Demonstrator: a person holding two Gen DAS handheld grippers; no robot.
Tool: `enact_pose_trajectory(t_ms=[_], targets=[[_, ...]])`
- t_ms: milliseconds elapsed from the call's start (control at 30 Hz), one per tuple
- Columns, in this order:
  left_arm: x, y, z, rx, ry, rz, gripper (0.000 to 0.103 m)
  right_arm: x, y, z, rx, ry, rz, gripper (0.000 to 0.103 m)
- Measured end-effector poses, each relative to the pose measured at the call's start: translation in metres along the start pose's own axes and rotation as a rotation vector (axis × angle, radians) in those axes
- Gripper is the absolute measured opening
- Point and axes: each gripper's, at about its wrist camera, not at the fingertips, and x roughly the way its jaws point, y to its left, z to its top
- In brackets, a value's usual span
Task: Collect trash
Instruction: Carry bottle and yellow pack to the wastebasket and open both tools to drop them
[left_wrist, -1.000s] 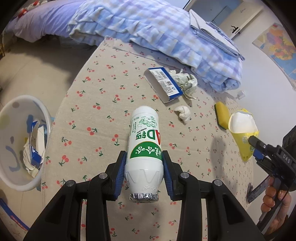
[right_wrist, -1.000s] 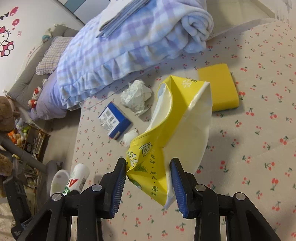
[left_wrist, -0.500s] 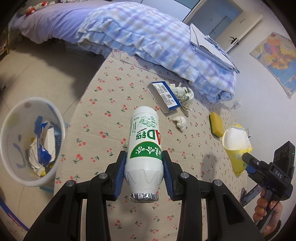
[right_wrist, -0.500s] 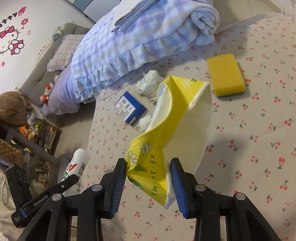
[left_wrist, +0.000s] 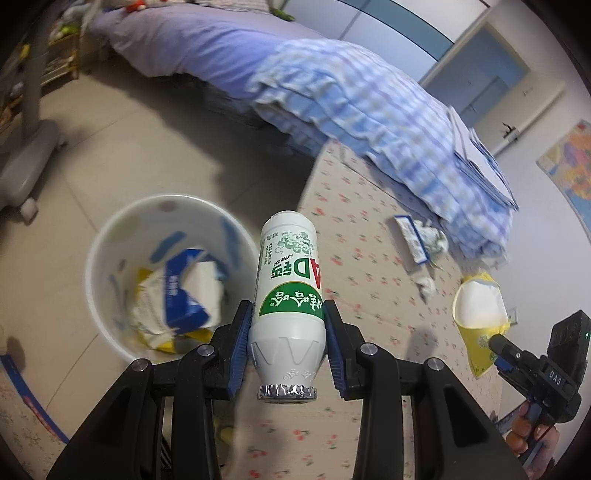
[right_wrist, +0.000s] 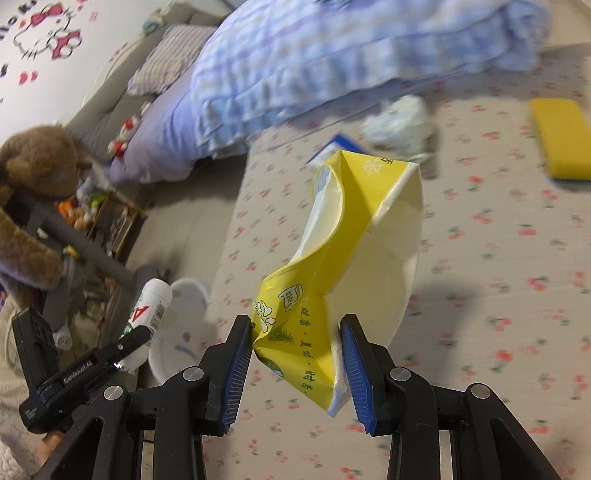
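Between your left gripper's (left_wrist: 287, 347) blue pads sits the bottle (left_wrist: 288, 288), white with a green band, clamped just above its foil-capped neck; the cap points back at you and the base points away. It hangs just right of the bin (left_wrist: 110, 236), a white tub on the tiled floor holding crumpled blue and yellow packaging, and over the near edge of the cherry-print mat (left_wrist: 369, 229). Your right gripper (right_wrist: 295, 356) pinches the wrapper (right_wrist: 354, 236), a yellow bag, by its crumpled near end; the open mouth flares away from you, above the mat. Farther out on the mat lie a blue box (left_wrist: 410, 240), a paper wad (left_wrist: 436, 240) touching it, a smaller wad (left_wrist: 426, 286) and, to the right in the right-wrist view, a sponge (right_wrist: 561, 140). A checked blanket (left_wrist: 369, 110) is heaped along the mat's far side.
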Motion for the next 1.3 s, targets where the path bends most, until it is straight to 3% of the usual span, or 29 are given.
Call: enact_pose_trajectory(t_ms=[167,267,400,533,867,1033,1067,1133,1300], targets=[[-0.010,0.041,0.005,-0.062,-0.029,0.038,0.039,0.031,0.035,-0.004,-0.045,0.040,0.040,0.043],[-0.010,0.059,0.009,-0.080,-0.023,0.128,0.043,0.051,0.056,-0.005,-0.072,0.067,0.071,0.043],[-0.017,0.079,0.007,-0.103,-0.015,0.237,0.081,0.076,0.081,-0.012,-0.103,0.104,0.100,0.043],[-0.028,0.094,0.003,-0.081,-0.025,0.310,0.083,0.102,0.103,-0.021,-0.136,0.138,0.121,0.043],[-0.042,0.123,-0.007,-0.066,-0.013,0.345,0.085,0.162,0.146,-0.045,-0.188,0.213,0.152,0.044],[-0.046,0.133,-0.008,-0.072,-0.020,0.356,0.085,0.174,0.157,-0.048,-0.220,0.198,0.178,0.046],[-0.047,0.133,-0.008,-0.073,-0.020,0.356,0.085,0.176,0.159,-0.047,-0.226,0.192,0.191,0.049],[-0.048,0.136,-0.009,-0.079,-0.019,0.355,0.085,0.176,0.159,-0.046,-0.214,0.189,0.179,0.072],[-0.049,0.136,-0.009,-0.081,-0.018,0.349,0.085,0.167,0.158,-0.046,-0.238,0.167,0.133,0.074]])
